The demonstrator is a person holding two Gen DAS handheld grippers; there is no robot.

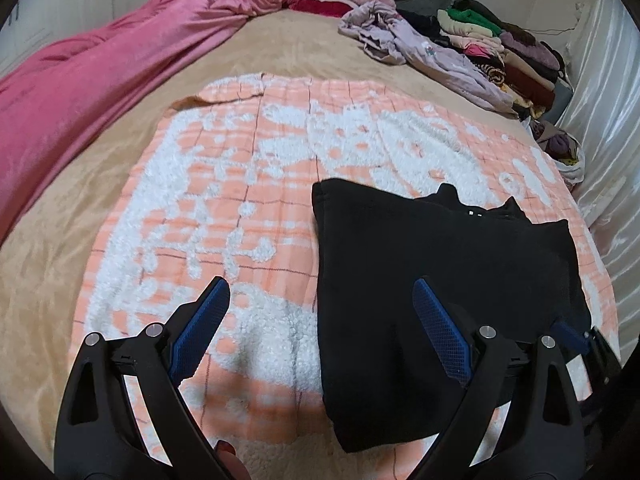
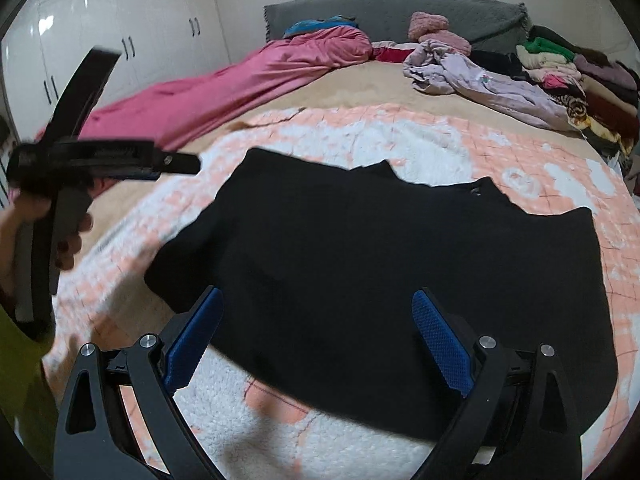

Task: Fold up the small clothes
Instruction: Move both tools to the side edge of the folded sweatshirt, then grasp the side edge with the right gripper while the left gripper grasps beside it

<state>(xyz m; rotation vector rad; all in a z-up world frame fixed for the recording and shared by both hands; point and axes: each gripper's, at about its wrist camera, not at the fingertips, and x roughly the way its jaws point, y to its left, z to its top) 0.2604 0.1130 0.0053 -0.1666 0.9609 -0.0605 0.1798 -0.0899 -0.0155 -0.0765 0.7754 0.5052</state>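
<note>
A black garment (image 1: 432, 288) lies flat on an orange-and-white fleece blanket (image 1: 240, 184) on the bed. It also fills the middle of the right wrist view (image 2: 380, 272). My left gripper (image 1: 320, 300) is open and empty, just above the garment's left edge. It shows from the side at the left of the right wrist view (image 2: 120, 164). My right gripper (image 2: 318, 312) is open and empty over the garment's near edge. Part of it shows at the right edge of the left wrist view (image 1: 580, 340).
A pink quilt (image 1: 100, 80) lies along the bed's left side. A crumpled lilac garment (image 2: 480, 80) and a stack of folded clothes (image 2: 580, 80) sit at the far right. White wardrobes (image 2: 120, 32) stand behind the bed. The grey headboard (image 2: 380, 12) is at the back.
</note>
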